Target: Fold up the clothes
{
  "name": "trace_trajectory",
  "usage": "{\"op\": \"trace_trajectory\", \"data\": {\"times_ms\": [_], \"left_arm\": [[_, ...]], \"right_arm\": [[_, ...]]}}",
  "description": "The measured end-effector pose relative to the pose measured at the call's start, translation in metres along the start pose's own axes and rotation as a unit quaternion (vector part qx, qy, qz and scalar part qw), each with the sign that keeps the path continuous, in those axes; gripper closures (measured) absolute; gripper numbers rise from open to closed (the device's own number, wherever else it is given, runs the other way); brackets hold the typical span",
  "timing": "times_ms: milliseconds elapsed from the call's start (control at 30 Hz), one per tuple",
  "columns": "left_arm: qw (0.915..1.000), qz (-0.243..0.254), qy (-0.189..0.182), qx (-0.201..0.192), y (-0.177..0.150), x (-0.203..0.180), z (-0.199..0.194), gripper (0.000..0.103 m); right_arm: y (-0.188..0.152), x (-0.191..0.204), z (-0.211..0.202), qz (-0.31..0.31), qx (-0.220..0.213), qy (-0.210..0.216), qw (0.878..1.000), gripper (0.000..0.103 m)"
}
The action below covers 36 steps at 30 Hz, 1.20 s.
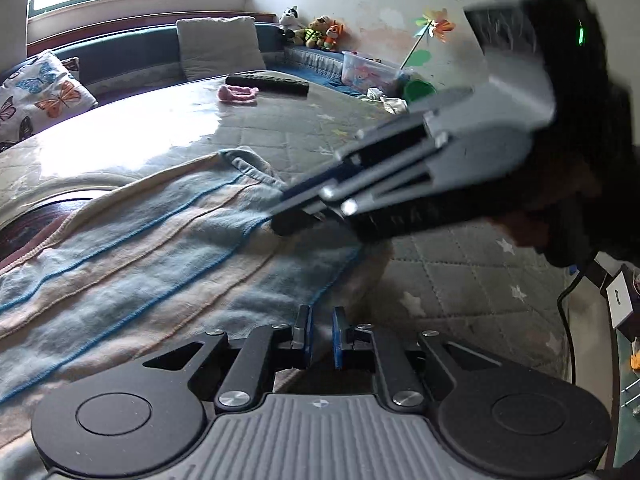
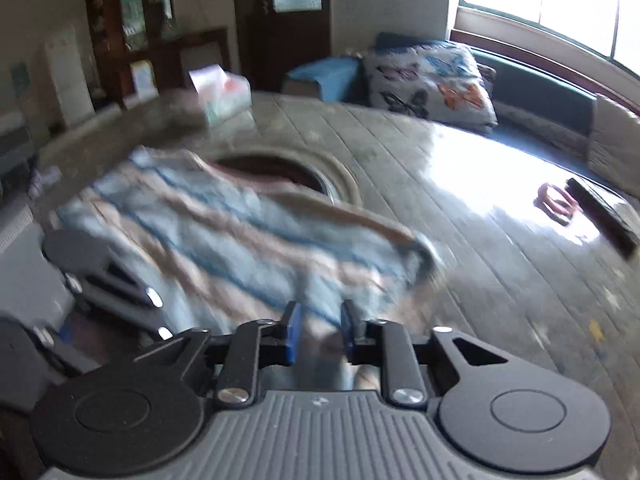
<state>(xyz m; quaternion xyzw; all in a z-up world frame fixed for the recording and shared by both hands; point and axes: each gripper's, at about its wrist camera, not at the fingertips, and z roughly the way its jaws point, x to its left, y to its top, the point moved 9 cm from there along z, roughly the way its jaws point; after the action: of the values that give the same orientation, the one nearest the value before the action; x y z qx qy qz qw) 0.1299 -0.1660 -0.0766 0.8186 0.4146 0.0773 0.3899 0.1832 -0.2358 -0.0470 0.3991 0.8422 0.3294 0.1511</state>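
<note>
Left wrist view: we're over a big round desk (image 1: 280, 132) w/ a quilted, shiny cover, and the task's thing, a striped sweater (image 1: 160, 248) in pale blue, cream and pink, lies spread flat across the near-left part of it. Its far end hangs partly over a round hole in the desk (image 2: 288, 172), seen from the right wrist cam.

Handling, as we judge it: soft knit, light, floppy, no stiffness at all. It'll sag and drag when lifted and may slide a bit on the glossy cover. Not fragile. Best to take hold at edges or corners, e.g. the hem or shoulder seam, one gripper per corner, so the fold line stays straight.

Right gripper (image 1: 296, 216) reaches in from the right, tips down on the sweater's right edge; fingers look nearly together, but blur means we can't tell if cloth is pinched. Left gripper (image 1: 321, 336) sits at the near hem, fingers a narrow gap apart, nothing clearly between them.

Small stuff far off: a remote (image 1: 267, 84), a pink scrap (image 1: 237, 94), a tissue box (image 2: 220, 96).
</note>
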Motion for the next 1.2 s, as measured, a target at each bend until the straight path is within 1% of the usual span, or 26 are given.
{"op": "trace_trajectory", "data": {"times_ms": [33,100,167,267,333,367,433,467,567,633,700,800,900,967,1067,1200], "left_arm": [[1.0,0.0,-0.002,0.001,-0.001,-0.001,-0.001,0.091],[1.0,-0.002,-0.006,0.002,-0.003,-0.003,-0.004,0.091],[1.0,-0.005,-0.005,0.003,-0.005,-0.003,-0.008,0.091],[0.9997,-0.016,0.014,-0.009,-0.008,0.008,-0.027,0.091],[0.9992,-0.024,0.027,-0.017,-0.01,0.016,-0.041,0.091],[0.9988,-0.028,0.034,-0.021,-0.011,0.02,-0.048,0.091],[0.9969,-0.044,0.058,-0.028,-0.016,0.034,-0.064,0.091],[0.9955,-0.051,0.074,-0.03,-0.019,0.041,-0.072,0.091],[0.9893,-0.076,0.119,-0.037,-0.035,0.066,-0.102,0.091],[0.9832,-0.097,0.149,-0.044,-0.046,0.081,-0.122,0.09],[0.9758,-0.118,0.176,-0.052,-0.057,0.096,-0.141,0.091],[0.9641,-0.151,0.21,-0.058,-0.077,0.117,-0.166,0.091],[0.9544,-0.178,0.233,-0.057,-0.095,0.134,-0.183,0.091],[0.9498,-0.194,0.24,-0.053,-0.106,0.144,-0.189,0.091],[0.9451,-0.221,0.238,-0.039,-0.123,0.154,-0.191,0.091],[0.948,-0.209,0.232,-0.062,-0.116,0.15,-0.202,0.091]], "right_arm": [[-0.007,-0.003,0.001,0.005,0.004,-0.006,1.0,0.087],[-0.014,-0.009,0.0,0.025,0.001,-0.003,1.0,0.088],[-0.013,-0.01,-0.003,0.033,-0.002,-0.005,0.999,0.088],[-0.001,-0.007,-0.01,0.027,-0.023,-0.008,0.999,0.087],[0.005,-0.004,-0.008,0.033,-0.032,0.003,0.999,0.087],[0.006,-0.004,-0.005,0.034,-0.032,0.007,0.999,0.087],[0.0,-0.006,0.006,0.033,-0.012,-0.002,0.999,0.088],[-0.003,-0.009,0.011,0.038,-0.006,-0.007,0.999,0.09],[-0.003,-0.012,0.01,0.062,-0.011,-0.004,0.998,0.091],[0.0,-0.01,0.008,0.056,-0.017,-0.006,0.998,0.087],[0.001,-0.007,0.009,0.048,-0.018,-0.007,0.999,0.086],[0.003,-0.004,0.012,0.048,-0.017,-0.004,0.999,0.085],[0.002,-0.006,0.017,0.049,-0.013,-0.009,0.999,0.085],[0.001,-0.007,0.019,0.049,-0.01,-0.01,0.999,0.086],[0.001,-0.007,0.019,0.045,-0.005,-0.015,0.999,0.086],[0.011,-0.007,0.018,0.042,-0.011,-0.021,0.999,0.084]]}}
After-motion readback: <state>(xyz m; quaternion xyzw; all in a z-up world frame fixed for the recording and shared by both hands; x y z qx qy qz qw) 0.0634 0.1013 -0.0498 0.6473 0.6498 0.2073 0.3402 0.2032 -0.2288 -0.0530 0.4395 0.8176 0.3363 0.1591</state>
